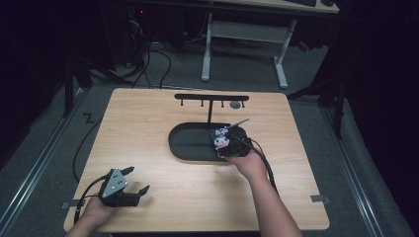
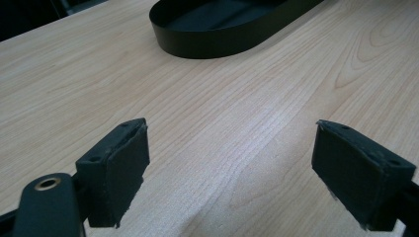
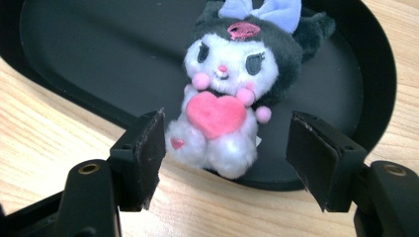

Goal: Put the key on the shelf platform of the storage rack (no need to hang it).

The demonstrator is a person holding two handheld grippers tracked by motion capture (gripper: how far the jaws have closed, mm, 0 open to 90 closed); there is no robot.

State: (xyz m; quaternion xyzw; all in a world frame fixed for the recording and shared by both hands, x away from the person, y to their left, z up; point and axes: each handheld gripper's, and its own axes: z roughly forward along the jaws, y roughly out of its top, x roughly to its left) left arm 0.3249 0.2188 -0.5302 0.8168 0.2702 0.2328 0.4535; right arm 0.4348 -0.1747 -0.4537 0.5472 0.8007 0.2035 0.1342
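Nearest to us, at the table's front left corner and well away from the black oval tray, our left gripper rests low over the bare wood. In the left gripper view its jaws stand wide apart with nothing but wood grain between them, and the tray lies ahead of them. We judge this hand is simply parked out of the way, since the work sits at the tray's other end.

Farther in, at the tray's right end, our right gripper points down at the plush toy, a small white figure with a dark hood, a pale bow and a pink heart on its front. The jaws are parted, one pad on each side of the toy's lower body, and neither pad presses on it, so the toy is not gripped. It sits leaning over the tray's near rim, its head and back over the dark floor of the tray and its feet out over the rim towards the wood. We take that as a toy set down into the tray, the jaws spread to let go without dragging it.

Beyond the tray stands a black rack with short pegs under its crossbar, its post rising from the tray's far edge.
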